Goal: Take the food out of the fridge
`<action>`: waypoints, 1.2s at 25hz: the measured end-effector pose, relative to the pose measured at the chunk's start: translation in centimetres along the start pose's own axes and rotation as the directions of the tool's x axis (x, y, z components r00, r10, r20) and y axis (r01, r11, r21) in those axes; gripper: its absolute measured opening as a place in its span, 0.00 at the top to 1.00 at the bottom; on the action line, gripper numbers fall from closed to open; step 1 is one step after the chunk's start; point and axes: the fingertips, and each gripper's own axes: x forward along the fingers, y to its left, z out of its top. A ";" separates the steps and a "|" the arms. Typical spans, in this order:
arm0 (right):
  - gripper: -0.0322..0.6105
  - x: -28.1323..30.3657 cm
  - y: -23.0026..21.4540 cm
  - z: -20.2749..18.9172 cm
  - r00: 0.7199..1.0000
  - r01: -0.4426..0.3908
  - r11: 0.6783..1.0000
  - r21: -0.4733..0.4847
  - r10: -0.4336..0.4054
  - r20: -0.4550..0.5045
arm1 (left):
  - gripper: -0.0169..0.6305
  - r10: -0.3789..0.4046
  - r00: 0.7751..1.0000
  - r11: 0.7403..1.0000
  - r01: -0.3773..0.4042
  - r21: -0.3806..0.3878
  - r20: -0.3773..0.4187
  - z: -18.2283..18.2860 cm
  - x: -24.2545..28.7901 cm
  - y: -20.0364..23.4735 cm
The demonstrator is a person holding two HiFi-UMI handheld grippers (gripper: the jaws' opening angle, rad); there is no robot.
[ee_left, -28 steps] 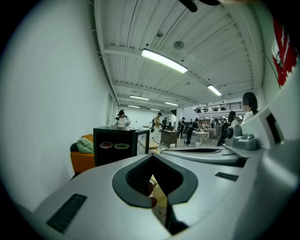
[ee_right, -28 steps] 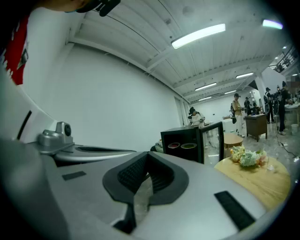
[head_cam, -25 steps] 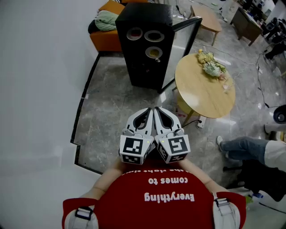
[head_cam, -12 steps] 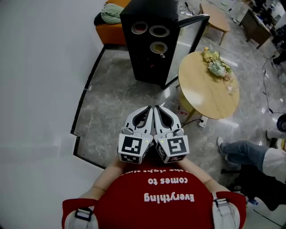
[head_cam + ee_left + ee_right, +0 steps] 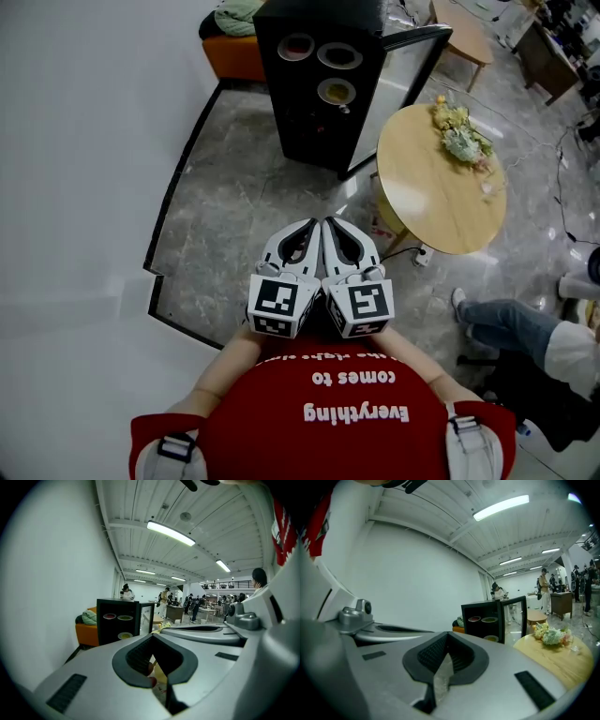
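The black fridge (image 5: 305, 122) stands with its door swung open across the grey floor (image 5: 234, 216), and the round tabletop (image 5: 431, 206) is just beside it. Tucked against the person's chest, the left hand-held gripper (image 5: 312, 225) and right hand-held gripper (image 5: 329, 223) touch side by side, each with jaws pressed together. Three bowls of food (image 5: 336, 91) sit on the fridge shelves, well apart from both and straight ahead.

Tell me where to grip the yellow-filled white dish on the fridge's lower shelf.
Take the yellow-filled white dish by its front rim, coming in level through the open front of the black fridge; it sits upright beneath the upper shelf, so reaching from above looks blocked.
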 end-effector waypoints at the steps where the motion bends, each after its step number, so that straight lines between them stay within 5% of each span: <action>1: 0.93 0.7 -0.2 0.2 1.000 0.000 1.000 -0.001 0.000 0.002 | 0.97 -0.002 1.000 1.000 0.002 -0.004 -0.001 0.2 0.5 0.5; 14: 0.93 13.8 -5.1 4.4 0.991 0.133 0.991 0.017 -0.134 0.006 | 0.97 -0.106 0.994 0.993 0.106 0.045 0.000 5.3 11.0 9.8; 25: 0.93 25.0 -6.2 6.7 0.990 0.128 0.990 0.060 -0.132 0.058 | 0.97 -0.160 0.987 0.978 0.161 0.135 -0.020 8.7 17.8 18.8; 30: 0.93 27.1 -8.5 6.2 0.993 0.112 0.987 0.117 -0.114 0.010 | 0.96 -0.151 0.988 0.975 0.156 0.156 -0.044 9.1 21.8 20.1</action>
